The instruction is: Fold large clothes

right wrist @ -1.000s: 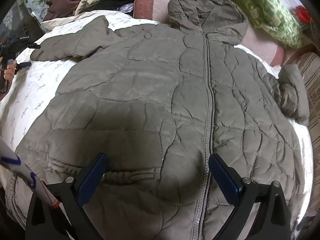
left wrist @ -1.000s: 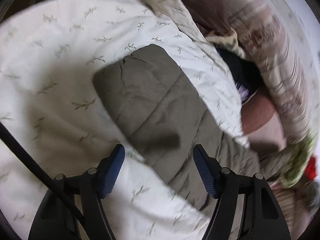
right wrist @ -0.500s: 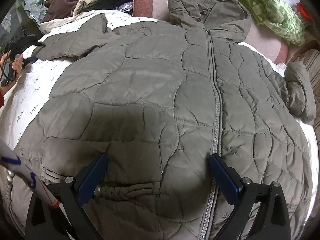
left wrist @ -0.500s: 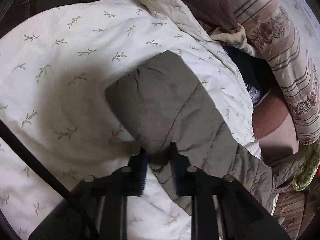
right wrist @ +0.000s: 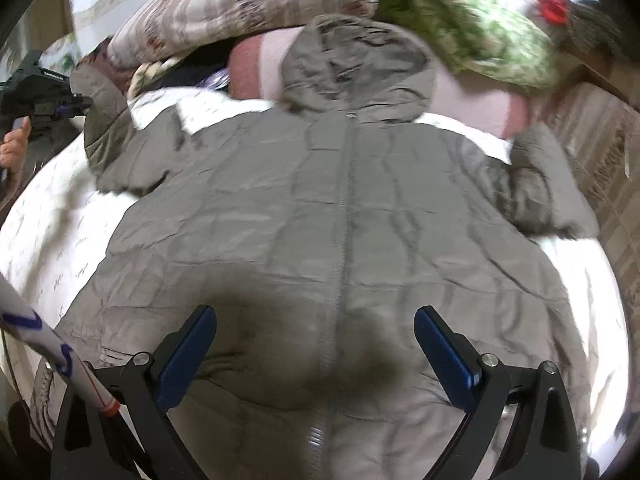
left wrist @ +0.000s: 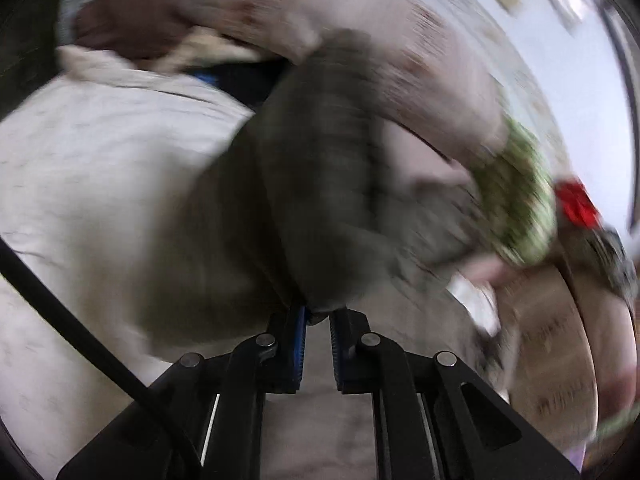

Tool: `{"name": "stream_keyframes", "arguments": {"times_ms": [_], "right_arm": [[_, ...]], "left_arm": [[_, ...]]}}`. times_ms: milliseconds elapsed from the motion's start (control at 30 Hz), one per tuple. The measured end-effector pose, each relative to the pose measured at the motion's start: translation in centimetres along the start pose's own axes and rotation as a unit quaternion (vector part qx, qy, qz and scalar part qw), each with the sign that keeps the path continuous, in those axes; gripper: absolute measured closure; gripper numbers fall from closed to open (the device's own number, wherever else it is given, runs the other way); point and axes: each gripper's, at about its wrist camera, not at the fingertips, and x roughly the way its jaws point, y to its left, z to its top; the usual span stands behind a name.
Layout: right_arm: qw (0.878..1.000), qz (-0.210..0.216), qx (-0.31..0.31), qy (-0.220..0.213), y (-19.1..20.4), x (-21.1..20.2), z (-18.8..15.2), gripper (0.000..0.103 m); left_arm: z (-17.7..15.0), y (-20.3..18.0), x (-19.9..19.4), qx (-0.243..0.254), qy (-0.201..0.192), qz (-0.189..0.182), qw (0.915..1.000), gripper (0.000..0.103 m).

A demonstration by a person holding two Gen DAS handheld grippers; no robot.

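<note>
Olive quilted jacket (right wrist: 340,240) lay zipped on the white sheet (right wrist: 52,232); left gripper (left wrist: 318,320) clamped its sleeve (left wrist: 320,184), raised; right gripper (right wrist: 316,340) gaped above the hem.

White sheet (right wrist: 52,240) w/ small leaf sprigs covers the bed. At its far edge: striped beige quilt roll (right wrist: 240,4), green-patterned bedding (right wrist: 460,28) just to the right of that roll, a red thing (right wrist: 554,6) right of the green. Pink-and-rust cushion (right wrist: 256,68) sits below the roll, touching the sheet's far edge. Cardboard box (right wrist: 600,148) off the sheet's right side. Brown cloth (left wrist: 120,28) at the far-left corner, too blurred for more.
</note>
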Motion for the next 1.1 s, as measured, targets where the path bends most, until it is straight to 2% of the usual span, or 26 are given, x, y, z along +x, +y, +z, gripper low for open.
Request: {"name": "stream_keyframes", "arguments": {"times_ms": [100, 200, 267, 333, 367, 433, 467, 533, 567, 600, 667, 733, 800, 900, 967, 1033, 1100], "right_arm": [[1.000, -0.014, 0.025, 0.000, -3.0, -0.9, -0.6, 0.002], [0.998, -0.025, 0.054, 0.008, -6.3, -1.4, -1.5, 0.002], [0.997, -0.033, 0.074, 0.014, -8.5, -1.6, -2.2, 0.002], [0.995, -0.031, 0.090, 0.022, -10.4, -1.7, -2.7, 0.002], [0.994, -0.032, 0.098, 0.025, -11.3, -1.6, -2.9, 0.002], [0.993, -0.030, 0.109, 0.029, -12.5, -1.7, -3.1, 0.002], [0.993, -0.029, 0.114, 0.029, -13.2, -1.7, -3.0, 0.002], [0.992, -0.023, 0.119, 0.028, -13.8, -1.6, -2.6, 0.002], [0.992, -0.017, 0.121, 0.028, -14.0, -1.5, -2.4, 0.002], [0.992, -0.006, 0.125, 0.030, -14.1, -1.3, -1.9, 0.002], [0.991, 0.021, 0.130, 0.036, -14.0, -0.5, -0.8, 0.002], [0.989, 0.054, 0.133, 0.040, -13.4, 0.7, 0.5, 0.002], [0.988, 0.080, 0.124, 0.043, -12.2, 2.4, 1.9, 0.002], [0.988, 0.094, 0.115, 0.048, -10.4, 5.8, 3.9, 0.002], [0.985, 0.098, 0.127, 0.064, -9.7, 8.2, 4.9, 0.002], [0.980, 0.113, 0.144, 0.081, -9.2, 10.5, 6.0, 0.002], [0.978, 0.115, 0.150, 0.086, -8.4, 11.7, 7.0, 0.003]], "left_arm": [[-3.9, -5.1, 2.6, 0.041, 0.032, -0.027, 0.9983, 0.093], [-7.9, -8.0, 5.9, 0.049, 0.074, -0.048, 0.9949, 0.093], [-10.6, -9.0, 8.3, 0.054, 0.097, -0.034, 0.9933, 0.093], [-13.1, -9.8, 10.8, 0.063, 0.118, 0.002, 0.9910, 0.093], [-14.6, -10.0, 12.2, 0.074, 0.132, 0.031, 0.9880, 0.091], [-15.9, -10.4, 13.4, 0.089, 0.138, 0.058, 0.9847, 0.090], [-16.5, -10.7, 13.3, 0.100, 0.136, 0.065, 0.9835, 0.090], [-16.9, -11.4, 12.1, 0.106, 0.137, 0.052, 0.9836, 0.084], [-16.8, -11.7, 11.5, 0.103, 0.138, 0.045, 0.9840, 0.075], [-17.0, -11.7, 10.2, 0.098, 0.137, 0.033, 0.9851, 0.060], [-18.1, -11.9, 6.9, 0.097, 0.112, 0.034, 0.9884, 0.043], [-19.2, -12.4, 4.8, 0.107, 0.086, 0.050, 0.9893, 0.042], [-20.1, -11.8, 2.9, 0.114, 0.075, 0.081, 0.9873, 0.042], [-22.0, -9.9, 0.3, 0.116, 0.052, 0.131, 0.9833, 0.042], [-22.9, -8.4, -1.4, 0.109, 0.042, 0.150, 0.9816, 0.042], [-23.0, -7.6, -2.2, 0.106, 0.031, 0.165, 0.9800, 0.042], [-22.7, -6.7, -3.1, 0.109, 0.006, 0.200, 0.9738, 0.042]]}}
